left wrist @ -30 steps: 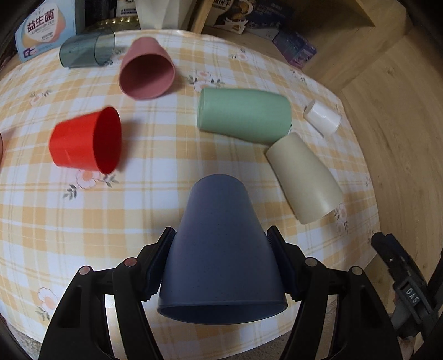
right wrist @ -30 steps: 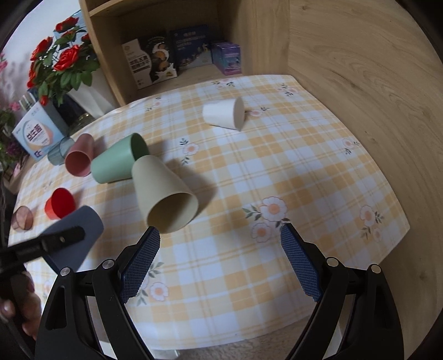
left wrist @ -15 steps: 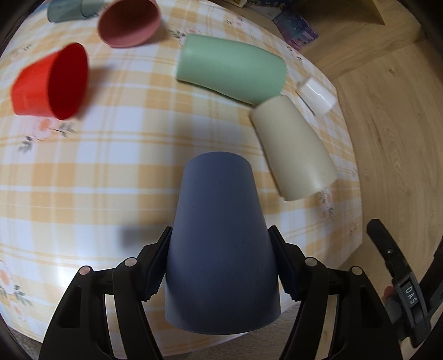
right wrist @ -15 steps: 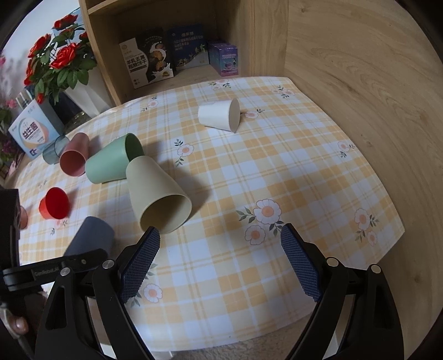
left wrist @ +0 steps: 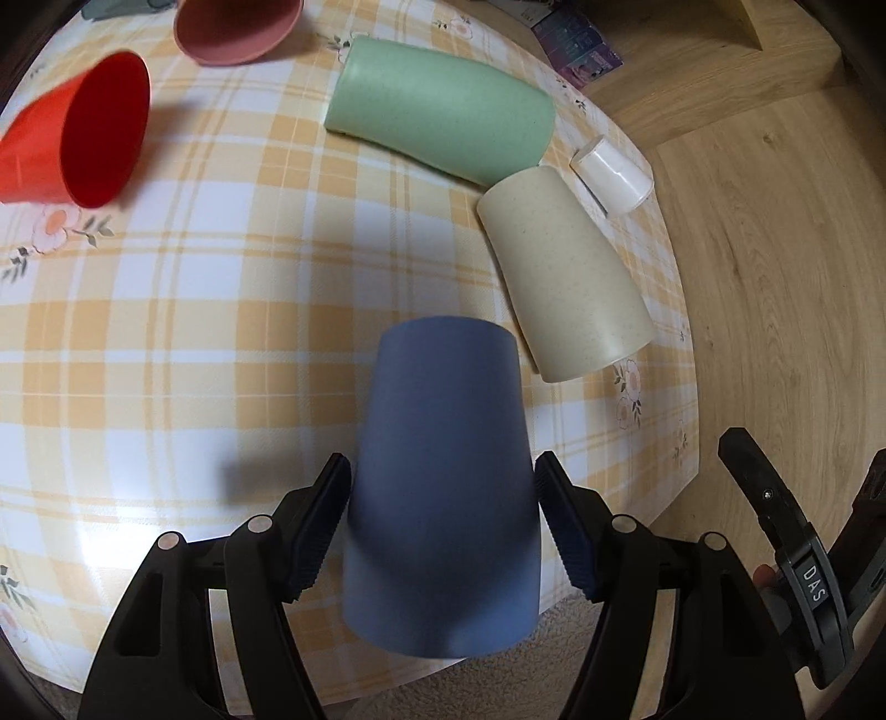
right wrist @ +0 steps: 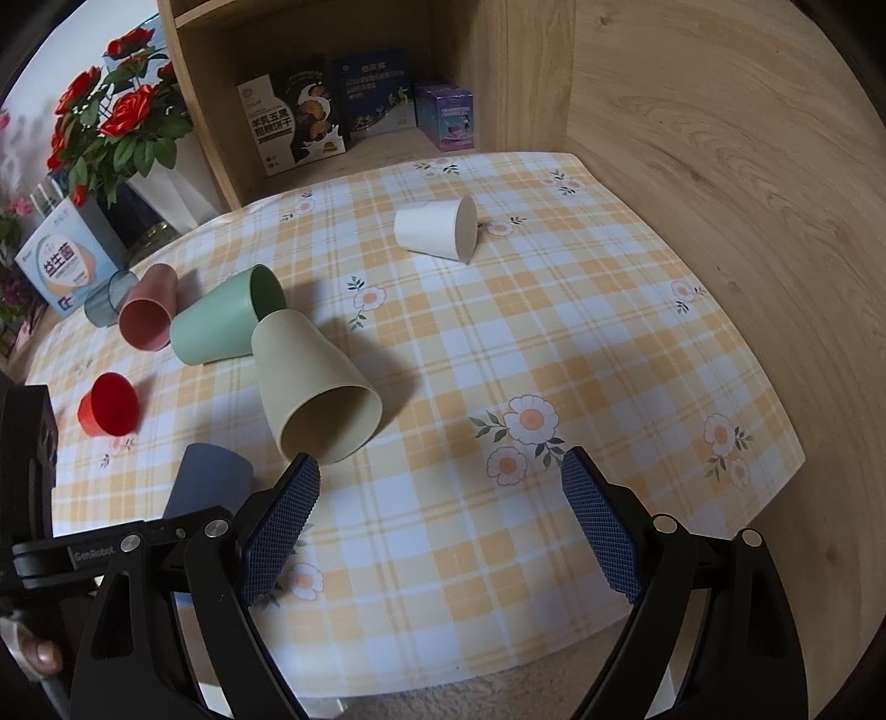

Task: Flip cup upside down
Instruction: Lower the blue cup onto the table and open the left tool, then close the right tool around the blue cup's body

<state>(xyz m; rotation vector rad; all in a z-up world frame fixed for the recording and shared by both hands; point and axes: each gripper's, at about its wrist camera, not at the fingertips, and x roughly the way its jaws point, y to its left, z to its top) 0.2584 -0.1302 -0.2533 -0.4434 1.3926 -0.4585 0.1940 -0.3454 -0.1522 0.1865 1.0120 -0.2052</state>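
- The left claw is closed on the dark blue plastic cup, with one black finger pressed on each side of it.
- The blue cup is held over the near edge of the surface, which has a yellow and white checked cloth with little flowers on it.
- The small closed end of the blue cup points away from the camera, and the wide end is nearest the camera.
- I cannot tell if the blue cup touches the cloth.
- In the right wrist view the blue cup shows near the left part of the near edge, behind the black left claw.
- The right claw is wide open and holds nothing. It hangs over the near edge of the surface.
- A tan plastic cup lies on its side just beside the blue cup, with its open mouth toward the near edge.
- A light green plastic cup lies on its side behind the tan cup and touches it.
- A small white cup lies on its side near the far right corner.
- A red plastic cup lies on its side by the left edge.
- A pink plastic cup lies on its side near the far left corner.
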